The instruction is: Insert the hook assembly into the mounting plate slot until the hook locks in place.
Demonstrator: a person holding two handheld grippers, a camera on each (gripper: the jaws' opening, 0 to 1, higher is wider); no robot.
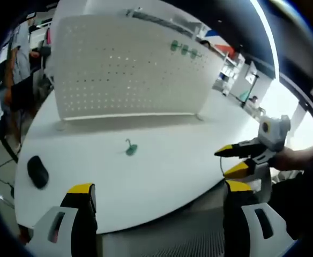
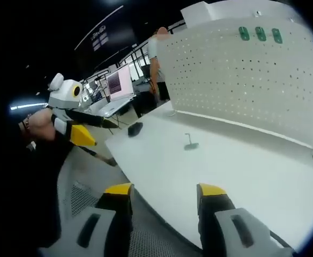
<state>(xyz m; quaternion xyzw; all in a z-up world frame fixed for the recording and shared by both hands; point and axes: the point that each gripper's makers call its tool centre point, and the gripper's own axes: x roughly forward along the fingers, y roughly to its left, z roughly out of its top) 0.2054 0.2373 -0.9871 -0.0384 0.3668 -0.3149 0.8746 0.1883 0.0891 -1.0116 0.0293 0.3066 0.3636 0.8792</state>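
Green-based hook assembly lies on white table, well short of upright pegboard mounting plate. Left gripper and right gripper: jaws spread, empty. Advice: pinch hook base squarely, keep plate slots in sight.

Bright overhead glare; soft focus; edges heavily fisheye-warped.
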